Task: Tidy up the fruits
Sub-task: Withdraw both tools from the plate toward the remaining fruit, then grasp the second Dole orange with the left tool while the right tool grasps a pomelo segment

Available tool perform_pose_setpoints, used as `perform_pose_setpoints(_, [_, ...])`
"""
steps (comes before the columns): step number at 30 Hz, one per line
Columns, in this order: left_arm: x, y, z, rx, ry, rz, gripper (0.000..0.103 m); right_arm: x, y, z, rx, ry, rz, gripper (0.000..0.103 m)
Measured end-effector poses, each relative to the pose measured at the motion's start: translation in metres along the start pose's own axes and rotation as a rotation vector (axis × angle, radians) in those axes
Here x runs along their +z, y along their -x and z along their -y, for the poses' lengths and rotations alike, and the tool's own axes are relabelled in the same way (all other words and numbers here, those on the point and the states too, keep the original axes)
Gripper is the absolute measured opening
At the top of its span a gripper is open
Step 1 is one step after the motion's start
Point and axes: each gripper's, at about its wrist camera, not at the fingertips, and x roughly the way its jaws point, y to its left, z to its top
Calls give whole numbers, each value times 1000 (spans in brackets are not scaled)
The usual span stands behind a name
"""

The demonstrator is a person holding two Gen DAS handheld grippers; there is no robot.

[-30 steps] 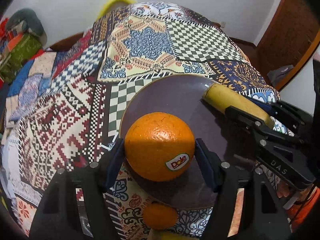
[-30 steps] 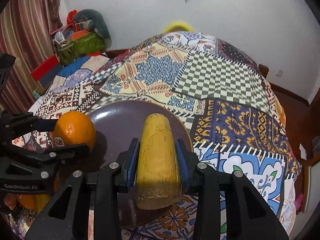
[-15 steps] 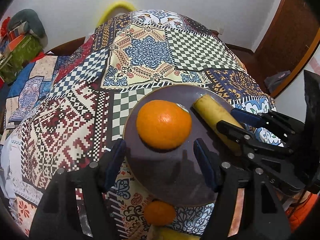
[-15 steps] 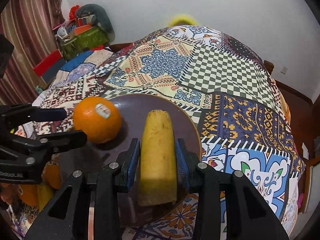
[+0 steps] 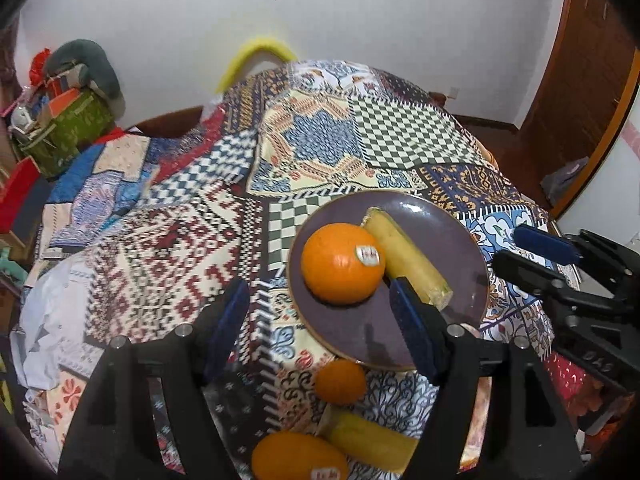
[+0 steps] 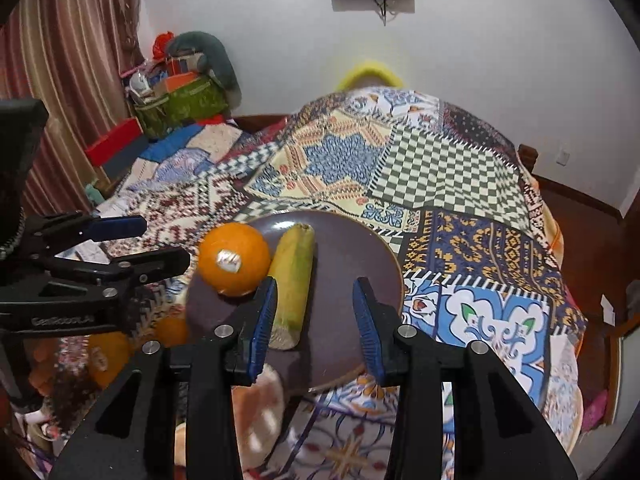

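Observation:
A purple plate (image 5: 452,236) lies on the patchwork cloth; it also shows in the right wrist view (image 6: 360,248). On it rest an orange (image 5: 340,268) with a sticker and a yellow banana piece (image 5: 404,256), touching each other; both also show in the right wrist view, the orange (image 6: 234,258) left of the banana piece (image 6: 294,276). My left gripper (image 5: 320,320) is open and empty, raised above the plate's near edge. My right gripper (image 6: 316,320) is open and empty, above the plate's right half, beside the banana piece.
Near the table's front edge lie a small orange (image 5: 340,382), another banana piece (image 5: 372,442) and a large orange fruit with a sticker (image 5: 298,460). A yellow chair back (image 5: 256,56) stands behind the table. Cluttered boxes (image 6: 176,100) sit at the left wall.
Both grippers opened and pulled back and up. The orange left my left gripper and the banana piece left my right gripper; both now lie on the plate.

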Motion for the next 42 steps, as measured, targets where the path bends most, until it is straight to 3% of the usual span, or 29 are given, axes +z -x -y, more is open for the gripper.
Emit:
perform_pose_setpoints(7, [-17,42,-5,26,-1,66,74,-9,46,-17,15,2,69,37])
perform_pose_setpoints(11, [-33,60,-9,30,6,84,80,-17,68,-27,20,2,101,37])
perform_pose_setpoints(18, [-60,73,-14,34,0,78,81,-35,83,-37,24,-5,110,41])
perform_pose_setpoints(29, [-117,62,-19,24,5,20,82,-72,65,-47,16,-24,30,46])
perform_pose_setpoints(40, [-135,37,-19,-8,33,-4,82,-91,36,-49,32,-64,-56,46])
perform_pose_setpoints(42, [-134,33,-18,-13,33,-5,78,-92,29,-50,38,-74,-67,46])
